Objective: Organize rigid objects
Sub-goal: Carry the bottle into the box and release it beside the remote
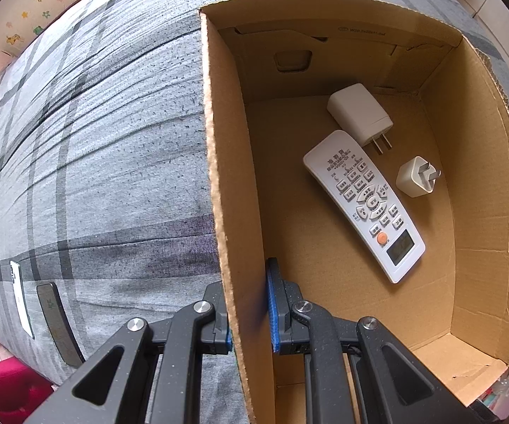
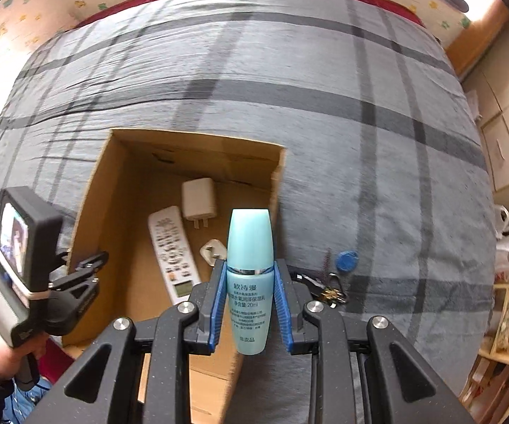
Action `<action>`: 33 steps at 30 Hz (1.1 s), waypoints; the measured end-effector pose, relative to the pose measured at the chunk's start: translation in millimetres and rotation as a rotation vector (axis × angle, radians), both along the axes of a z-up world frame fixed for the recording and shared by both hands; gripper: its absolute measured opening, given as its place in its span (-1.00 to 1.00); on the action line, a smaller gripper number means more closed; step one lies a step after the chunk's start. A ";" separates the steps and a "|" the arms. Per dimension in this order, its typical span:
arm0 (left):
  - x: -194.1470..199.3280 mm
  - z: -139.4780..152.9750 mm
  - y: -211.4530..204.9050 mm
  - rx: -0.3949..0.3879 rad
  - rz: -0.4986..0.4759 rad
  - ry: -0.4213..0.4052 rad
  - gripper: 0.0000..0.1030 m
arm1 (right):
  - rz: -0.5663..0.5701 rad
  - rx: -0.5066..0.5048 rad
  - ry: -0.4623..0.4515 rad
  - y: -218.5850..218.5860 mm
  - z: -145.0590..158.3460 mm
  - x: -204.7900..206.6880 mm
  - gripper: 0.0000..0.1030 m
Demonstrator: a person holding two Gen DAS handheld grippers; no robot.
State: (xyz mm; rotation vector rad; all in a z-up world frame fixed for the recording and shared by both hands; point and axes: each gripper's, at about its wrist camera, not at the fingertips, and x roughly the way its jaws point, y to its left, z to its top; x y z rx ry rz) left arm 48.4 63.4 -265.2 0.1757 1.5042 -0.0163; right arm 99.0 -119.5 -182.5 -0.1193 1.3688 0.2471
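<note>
Carrying a blue lotion bottle (image 2: 249, 282) in its pads, the right gripper (image 2: 250, 304) nears the cardboard box (image 2: 88, 208) at 11 o'clock; the left gripper (image 1: 250, 318) clamps the box wall. Next: lower the bottle beside the remote control (image 2: 173, 252).

1 box (image 2: 88, 190); 1 remote (image 1: 364, 205); 2 chargers (image 1: 360, 113) (image 1: 417, 177); 1 bottle (image 2: 249, 279); 2 phones (image 1: 21, 300) (image 1: 58, 321); 1 keyring (image 2: 335, 275).

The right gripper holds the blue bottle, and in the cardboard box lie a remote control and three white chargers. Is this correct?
Not quite: the left wrist view shows two white chargers in the cardboard box, not three. The remote control lies there, and the right gripper holds the blue bottle.
</note>
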 end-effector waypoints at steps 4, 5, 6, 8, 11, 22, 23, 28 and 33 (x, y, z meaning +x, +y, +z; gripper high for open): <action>-0.4 -0.7 1.0 -0.003 -0.003 -0.001 -0.71 | 0.046 0.011 0.004 19.5 -1.5 -2.4 -0.48; -0.8 -0.1 0.6 -0.003 -0.003 -0.001 -0.71 | 0.057 0.013 0.006 24.4 -2.7 -3.3 -0.48; -1.0 0.0 0.6 -0.004 -0.004 -0.001 -0.71 | 0.066 0.015 0.007 28.5 -4.1 -4.2 -0.48; -1.2 0.2 0.9 -0.004 -0.003 -0.001 -0.71 | 0.086 0.020 0.015 38.0 -7.7 -6.3 -0.48; -1.2 0.1 1.4 -0.007 -0.002 -0.001 -0.71 | 0.114 0.026 0.028 50.9 -15.1 -10.1 -0.48; -1.6 1.8 4.4 -0.015 0.000 -0.002 -0.71 | 0.187 0.045 0.077 80.0 -51.2 -24.8 -0.48; -1.6 1.7 4.4 -0.014 -0.001 -0.002 -0.71 | 0.194 0.041 0.081 81.5 -55.3 -26.5 -0.47; -1.7 1.7 4.4 -0.015 0.002 -0.001 -0.71 | 0.194 0.040 0.108 83.7 -75.4 -31.8 -0.47; -1.9 1.1 4.6 -0.015 0.003 -0.002 -0.71 | 0.193 0.058 0.148 85.5 -95.3 -36.4 -0.47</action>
